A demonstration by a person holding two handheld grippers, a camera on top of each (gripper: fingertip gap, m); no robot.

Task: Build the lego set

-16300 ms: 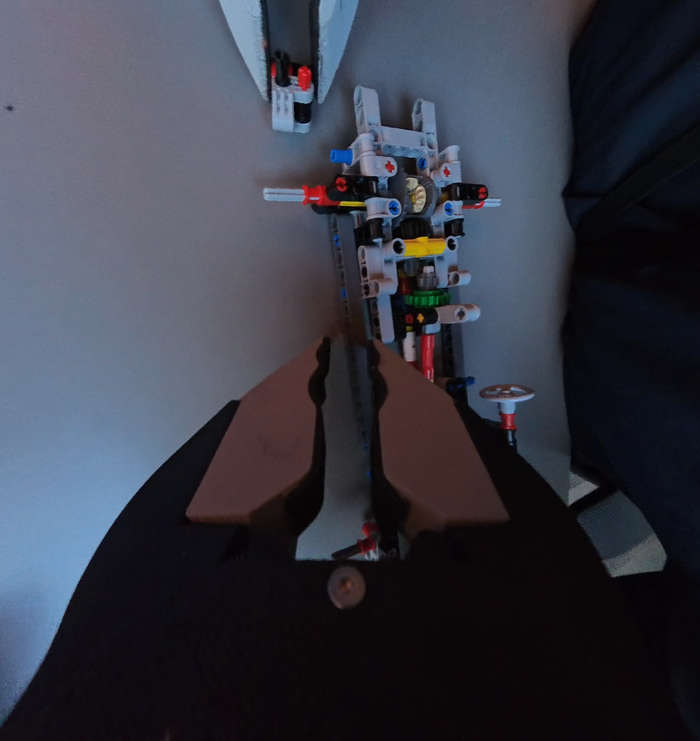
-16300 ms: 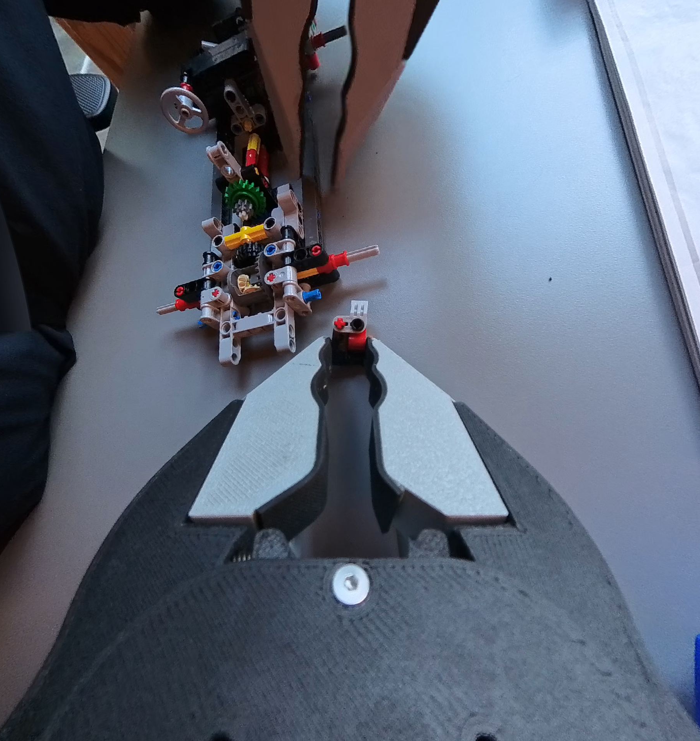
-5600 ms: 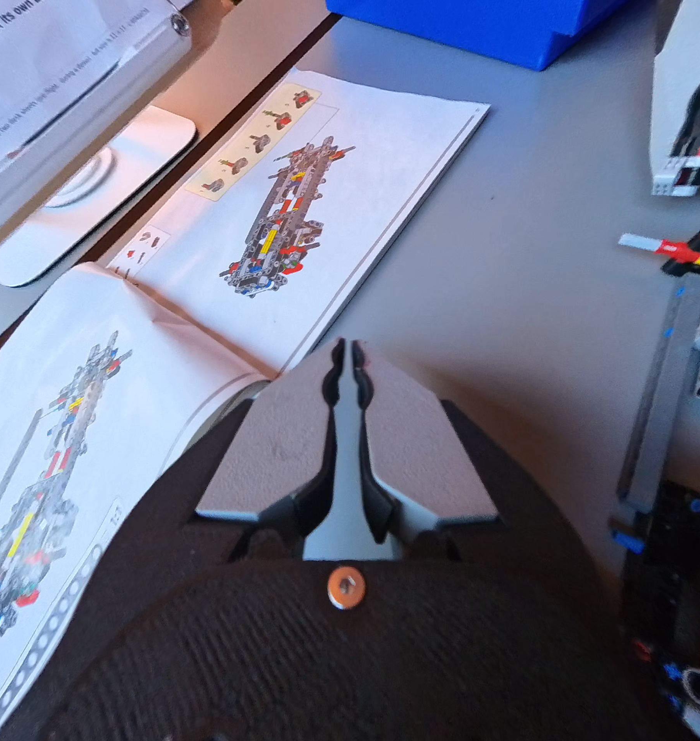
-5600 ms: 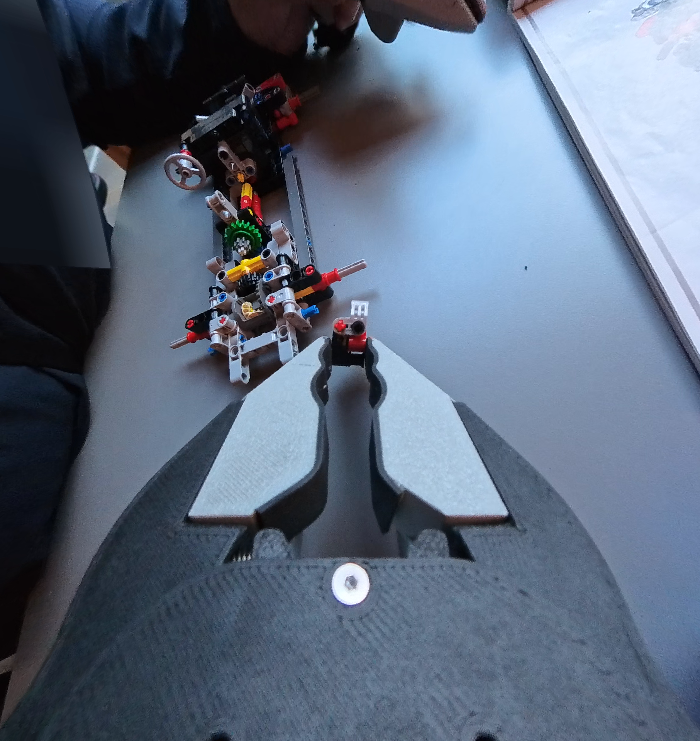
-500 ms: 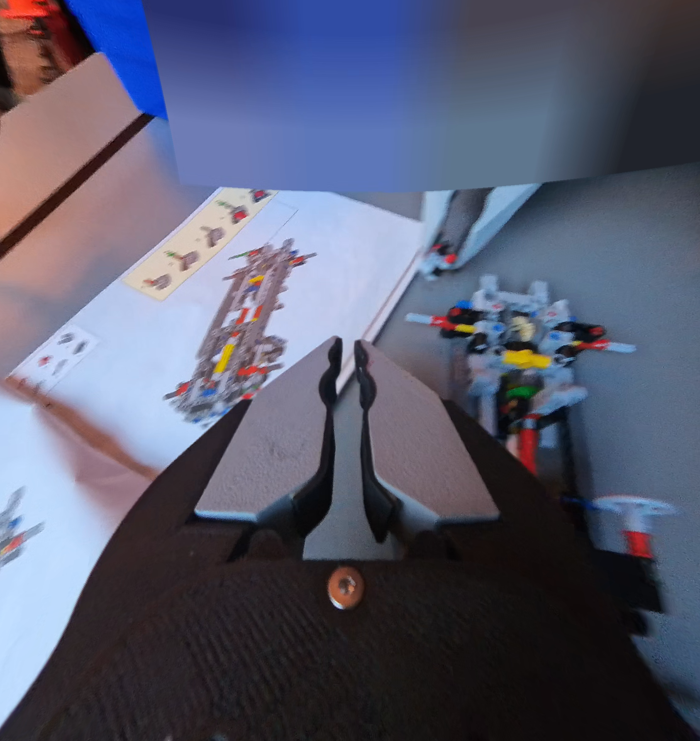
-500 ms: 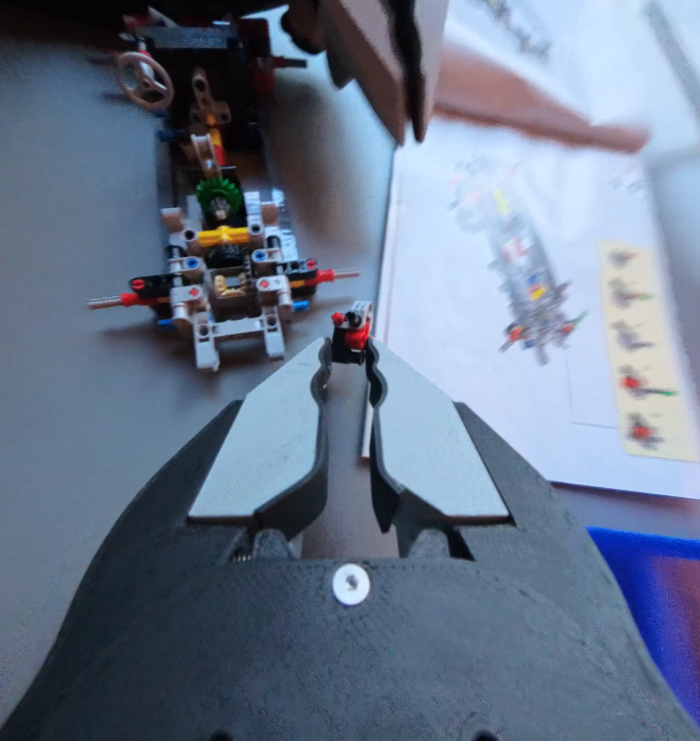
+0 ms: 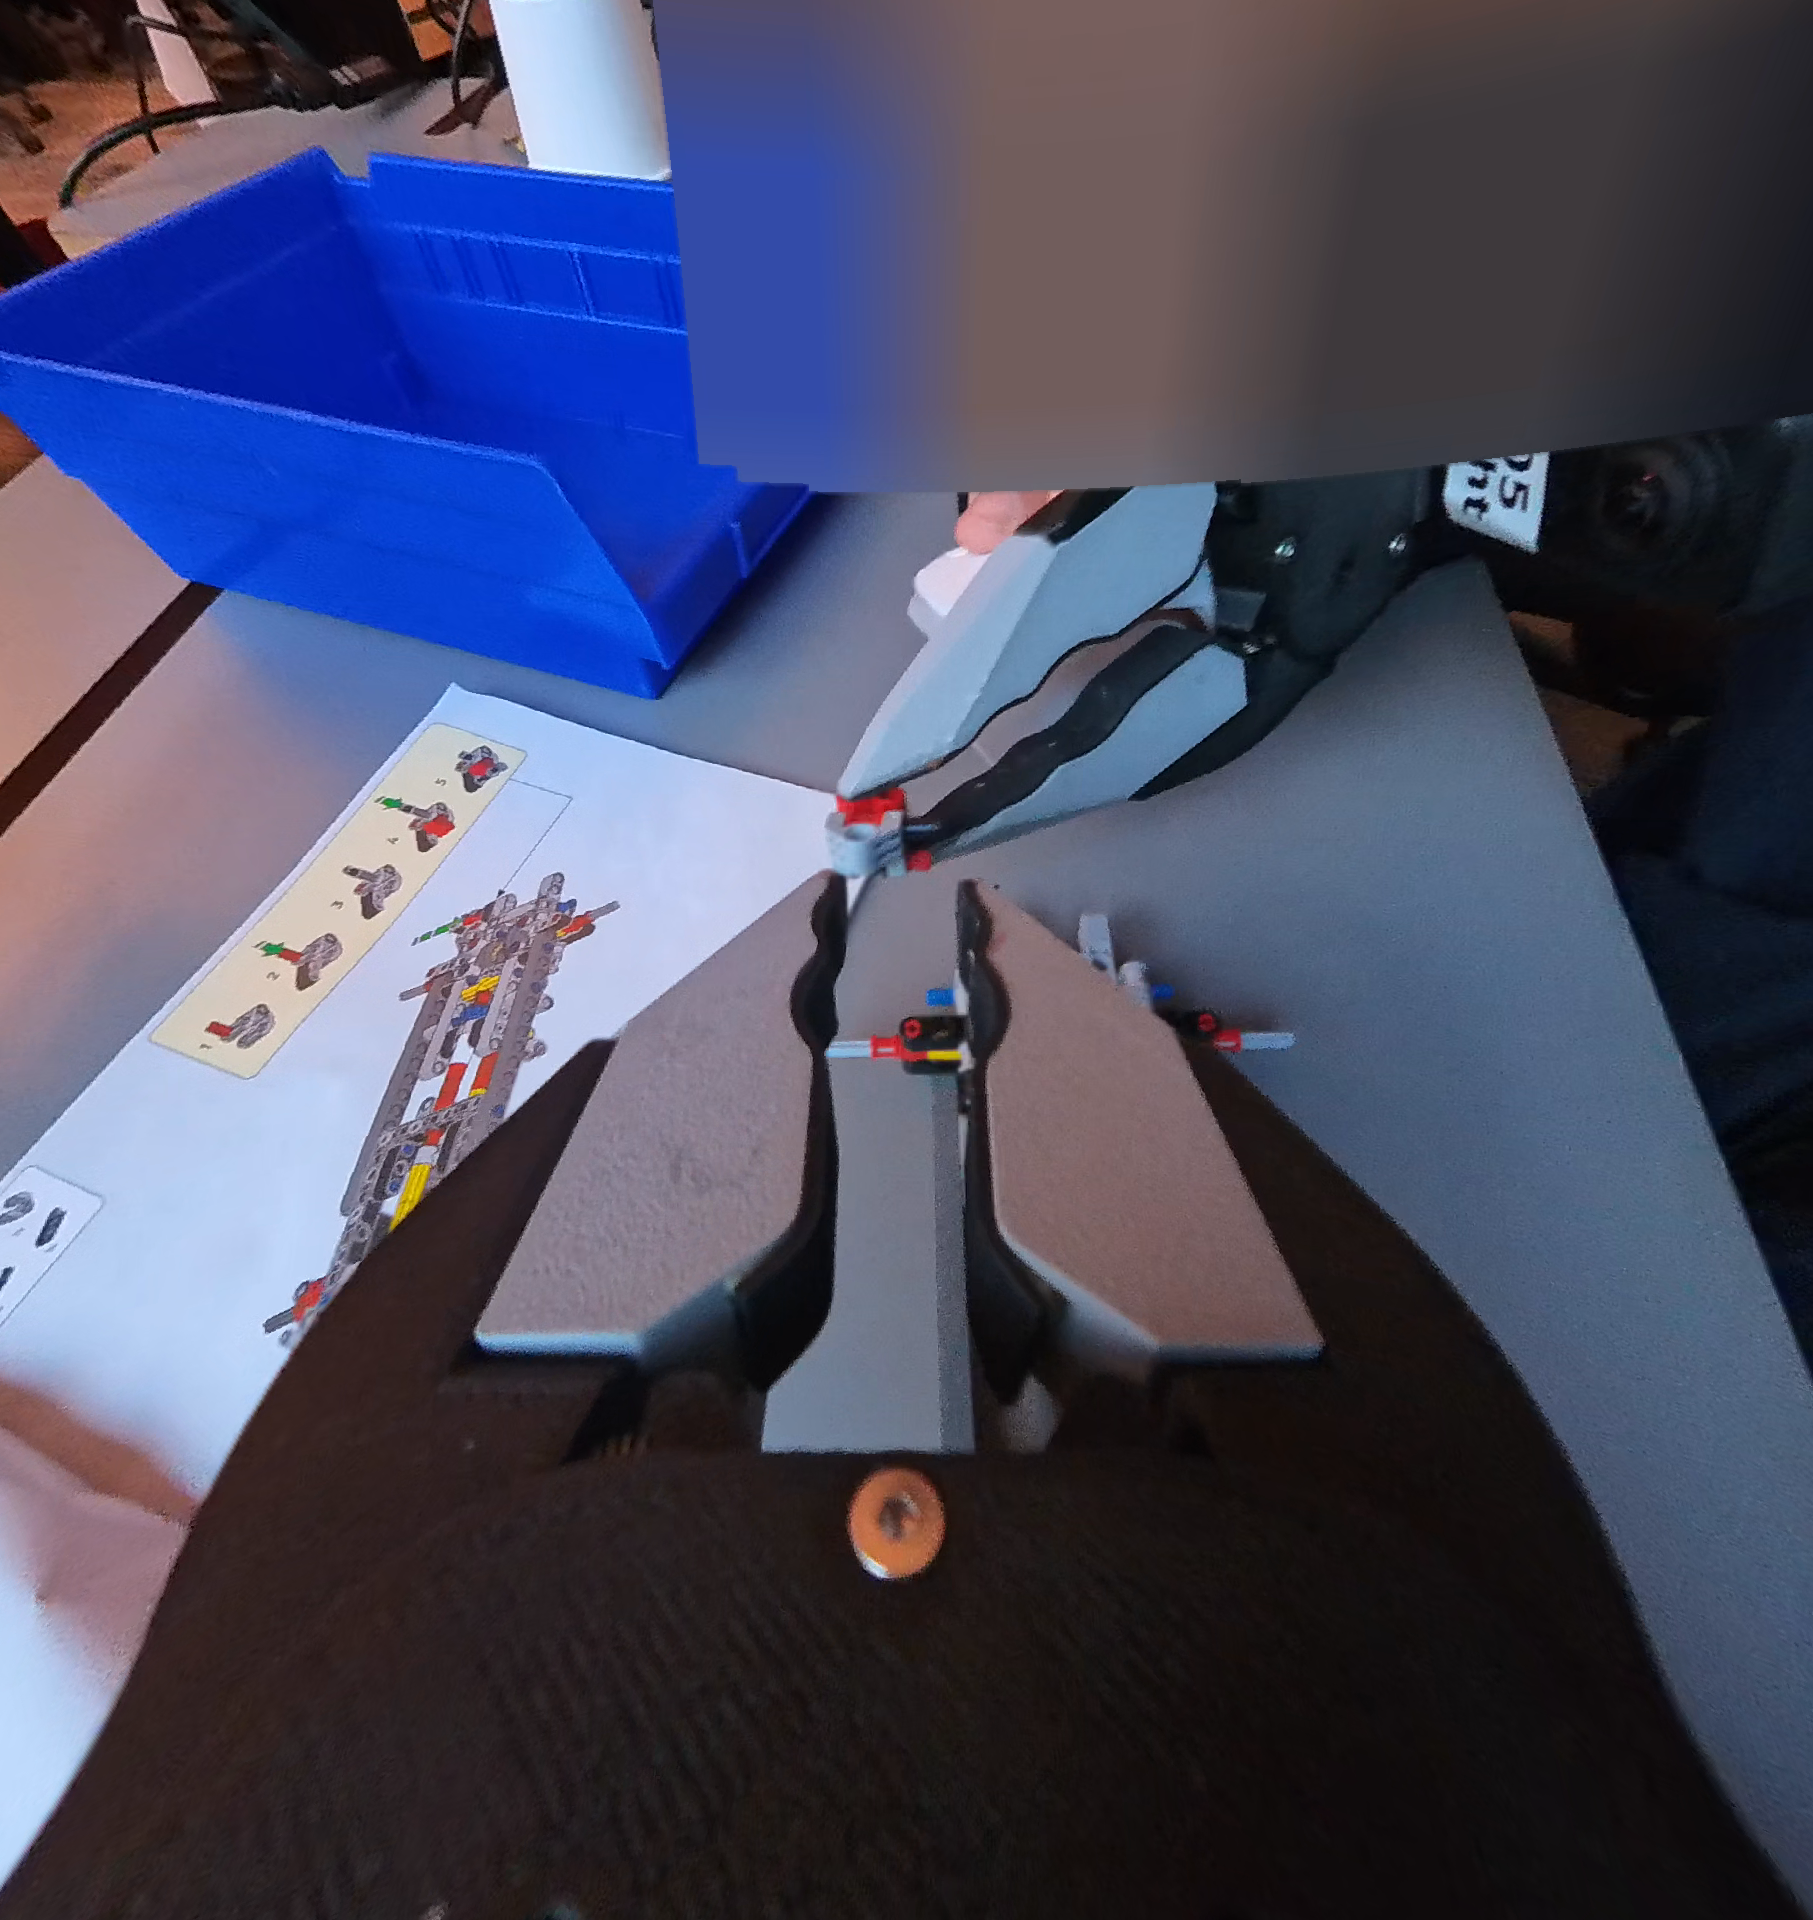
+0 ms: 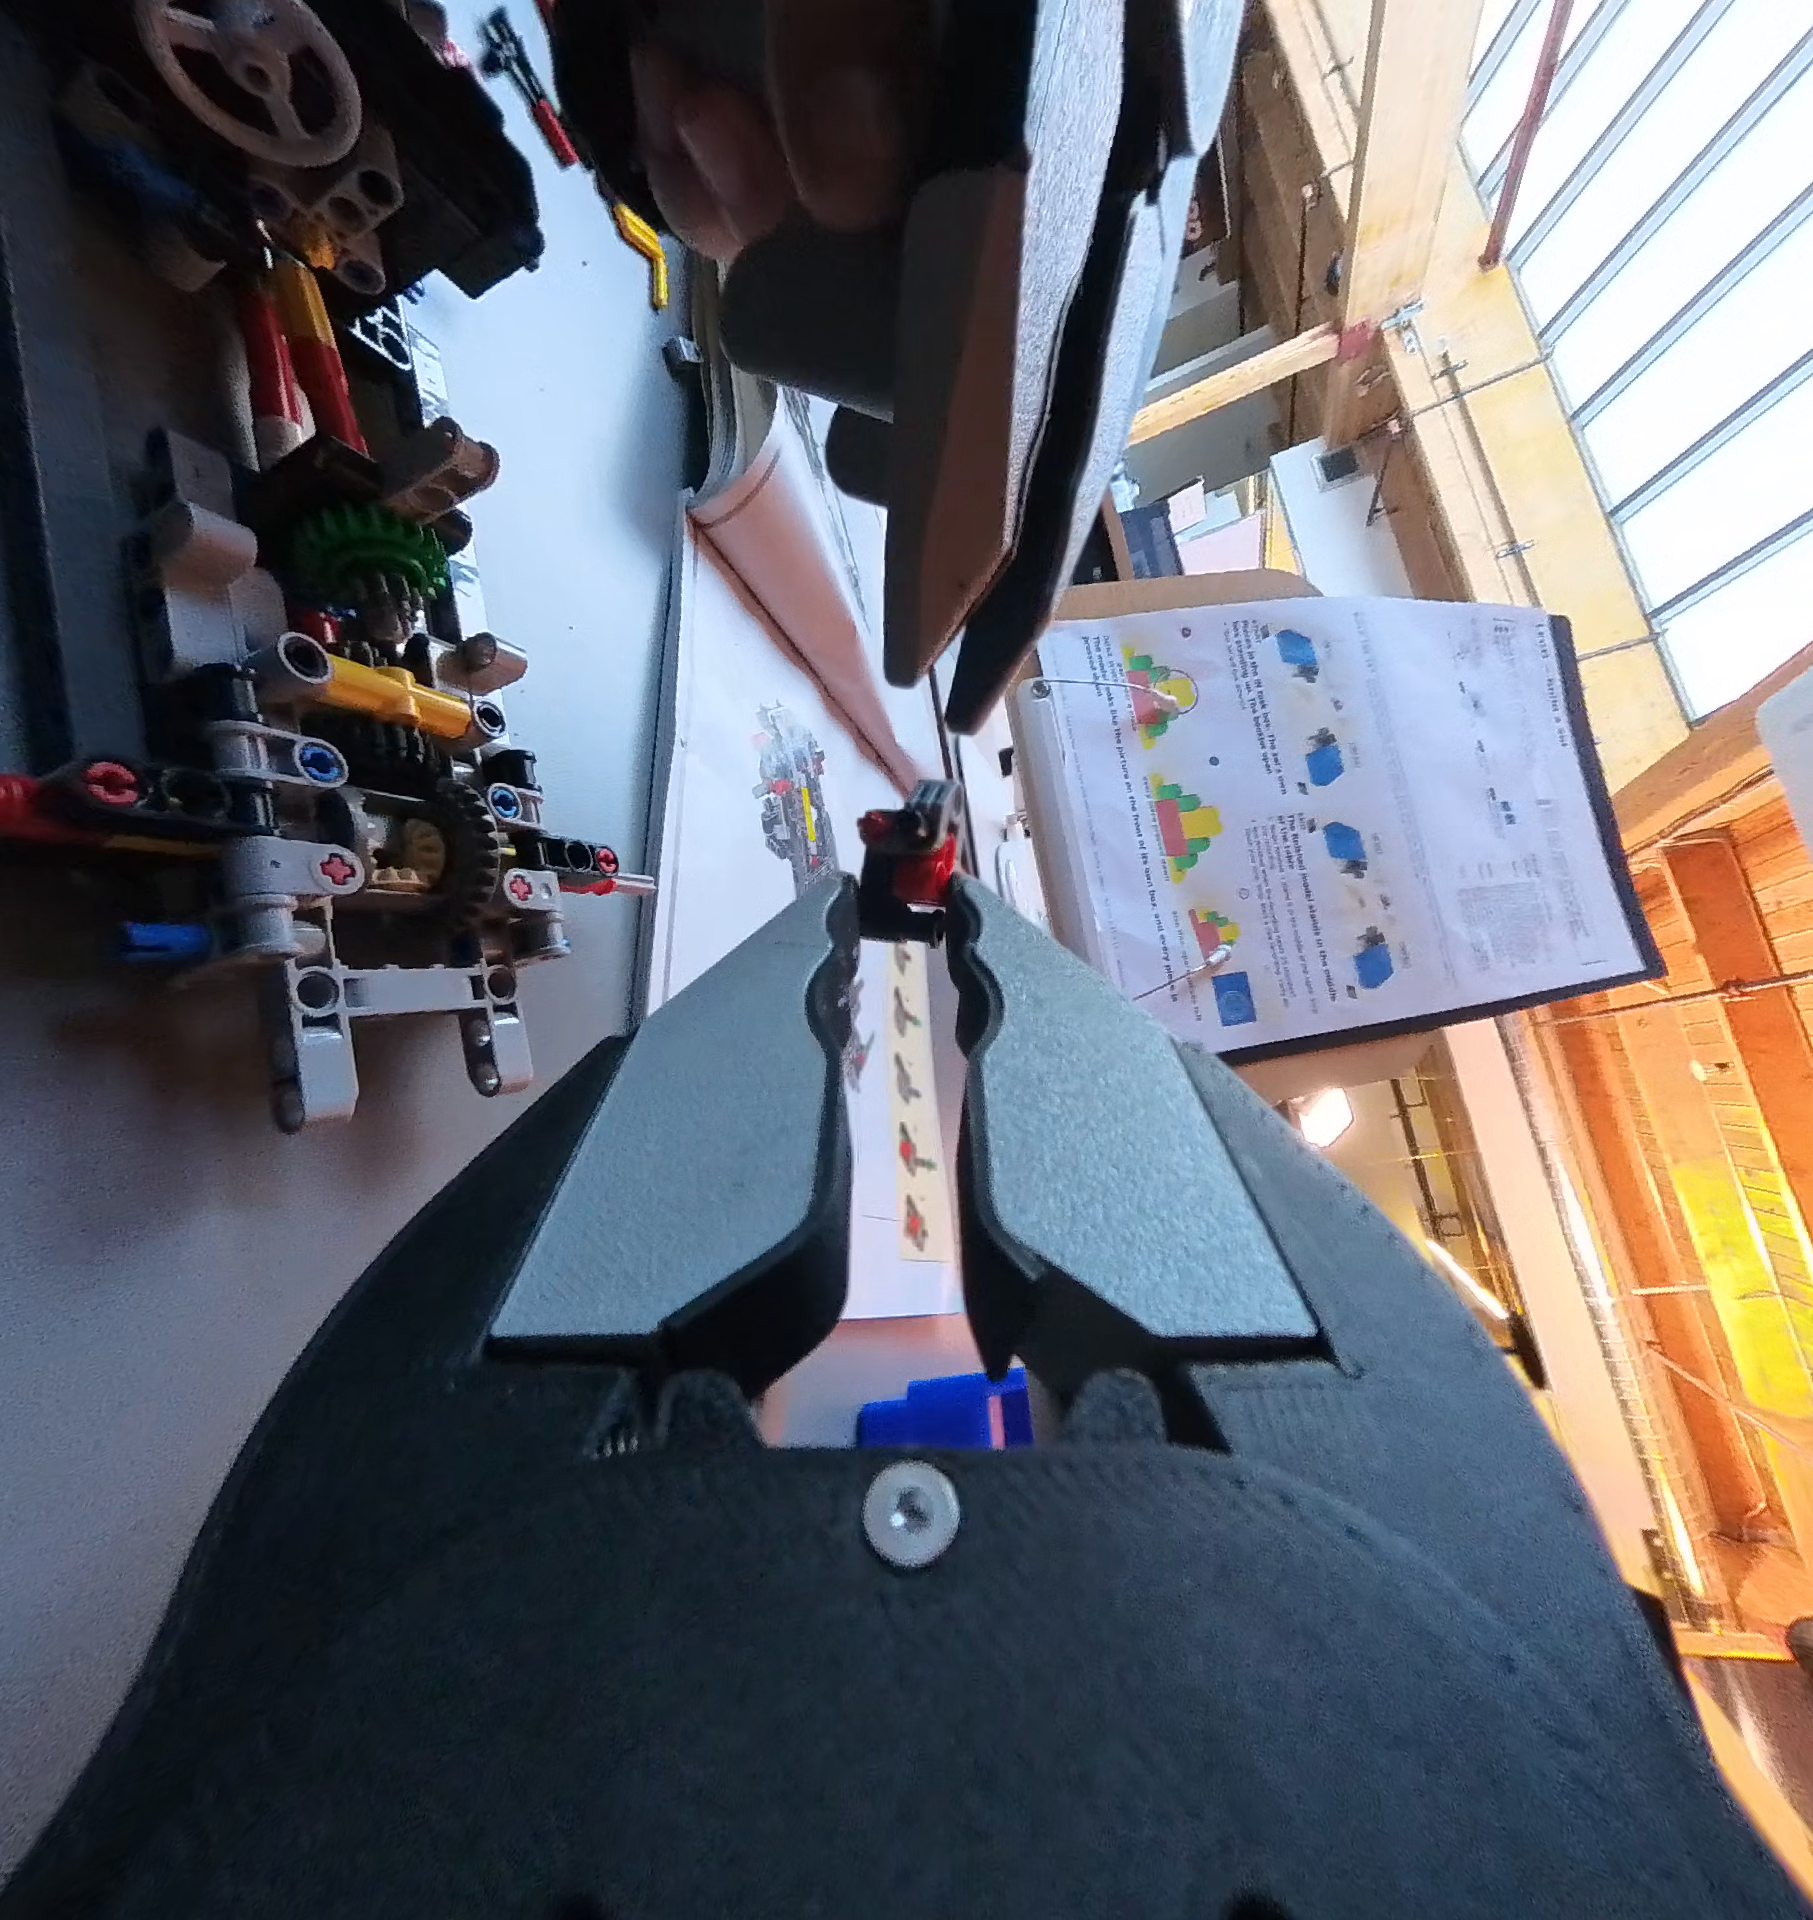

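My left gripper (image 7: pixel 897 891) is open with nothing in its grasp. It hovers over the front end of a brick-built chassis model (image 7: pixel 928 1039), which shows between and behind its fingers. My right gripper (image 8: pixel 900 906) is turned on its side and shut on a small red, black and grey connector piece (image 8: pixel 907 868). In the left wrist view this right gripper (image 7: pixel 881 821) holds the piece (image 7: pixel 866 831) just beyond my left fingertips. The model (image 8: pixel 362 790) lies on the grey table at the left of the right wrist view. The left gripper (image 8: pixel 923 644) hangs above the piece there.
An open instruction booklet (image 7: pixel 466 987) lies left of the model. A blue bin (image 7: pixel 362 416) stands behind it. A printed sheet on a stand (image 8: pixel 1349 810) is beyond the booklet. The table's right edge (image 7: pixel 1608 935) is close to the model. A hand (image 8: pixel 756 125) holds the left gripper.
My left jaws have opened from nearly shut, and the left gripper has swung right over the model. My right gripper has rolled onto its side and brought the held piece up to the left fingertips.
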